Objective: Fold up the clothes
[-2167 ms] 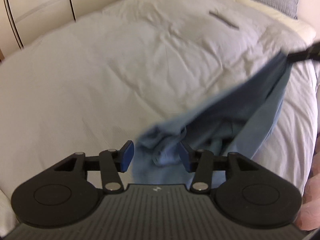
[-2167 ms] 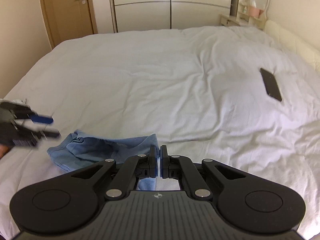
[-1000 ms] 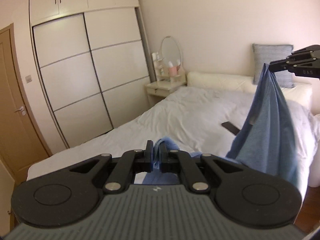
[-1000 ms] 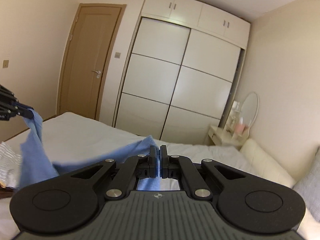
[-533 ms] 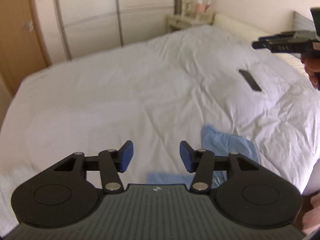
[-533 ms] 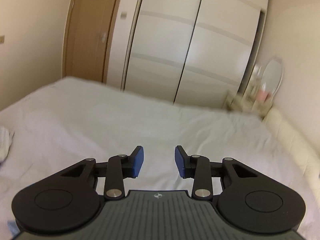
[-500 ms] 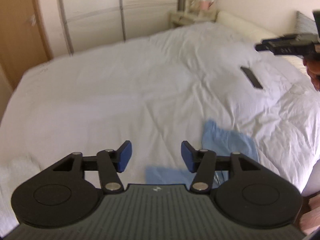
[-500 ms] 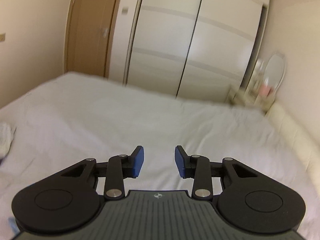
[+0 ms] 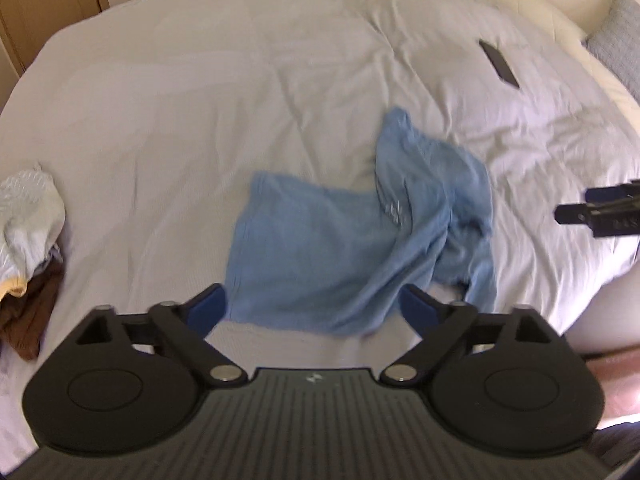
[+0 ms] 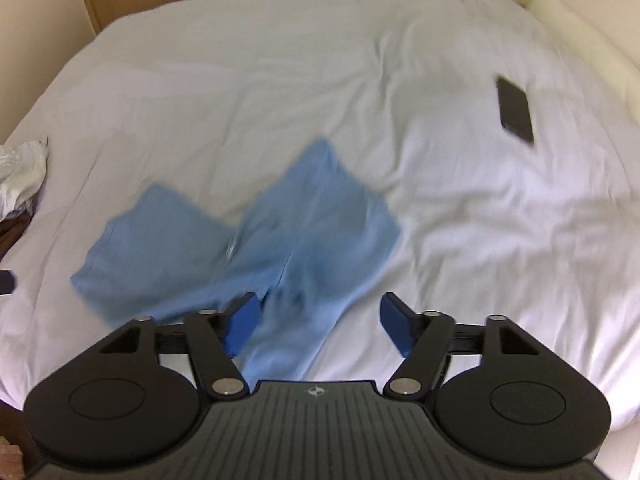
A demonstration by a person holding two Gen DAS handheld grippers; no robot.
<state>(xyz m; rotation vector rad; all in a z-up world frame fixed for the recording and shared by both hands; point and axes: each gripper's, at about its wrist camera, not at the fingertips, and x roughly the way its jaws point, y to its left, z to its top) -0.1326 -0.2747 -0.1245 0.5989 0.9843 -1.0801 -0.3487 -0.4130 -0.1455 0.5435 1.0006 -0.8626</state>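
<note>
Nearest the left camera, the left tool hangs over the near edge of the bed with its blue pads spread wide and nothing between them. The right tool is likewise wide apart and empty, poised just above the near part of the garment.

The blue T-shirt lies loose on the white duvet, just beyond both tools. It is partly spread: the left portion lies fairly flat with a straight side edge, while the right portion is bunched and doubled over itself, one corner pointing away up the bed. It is not a neat fold as it lies.

To handle it well, I judge that the cloth wants flattening before any crease is set: each tool should pinch a single layer at an outer edge or corner, not the heaped middle, and draw outward low over the duvet so that the fabric slides and does not balloon. The soft bedding gives under pressure, so shallow pinches should avoid catching the duvet too.

Farther left sits a small pile of other clothes; well beyond the shirt, a dark phone lies clear of the work.
</note>
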